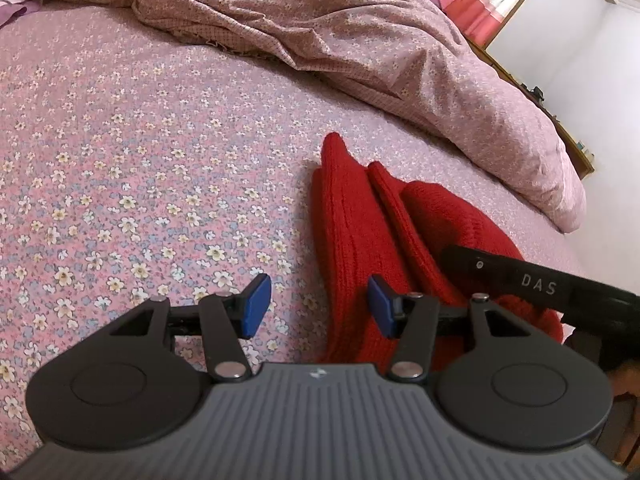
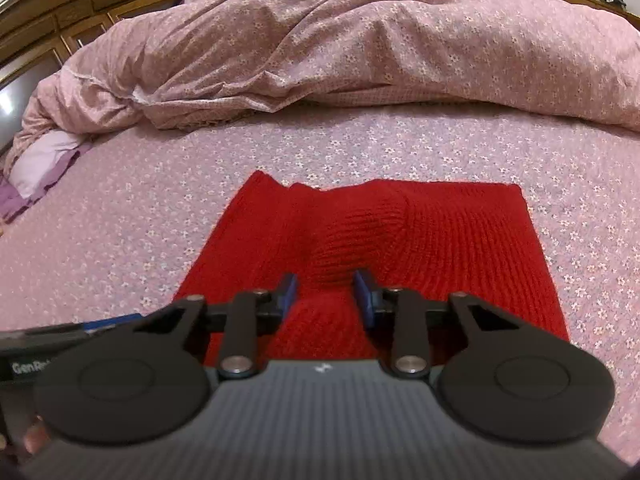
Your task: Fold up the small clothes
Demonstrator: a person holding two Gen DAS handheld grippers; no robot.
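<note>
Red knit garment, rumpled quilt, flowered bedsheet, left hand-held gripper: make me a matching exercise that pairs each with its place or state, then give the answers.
Column one:
1. red knit garment
2. rumpled quilt
3. flowered bedsheet
4. left hand-held gripper

Column two:
A. heaped along the far side of the bed
B. open, its blue pads apart above the garment's left edge
C. spread flat under everything else
D. lying on the bed with a raised ridge down its middle

Pairs: 1-D, 2-A, 3-C, 4-B
</note>
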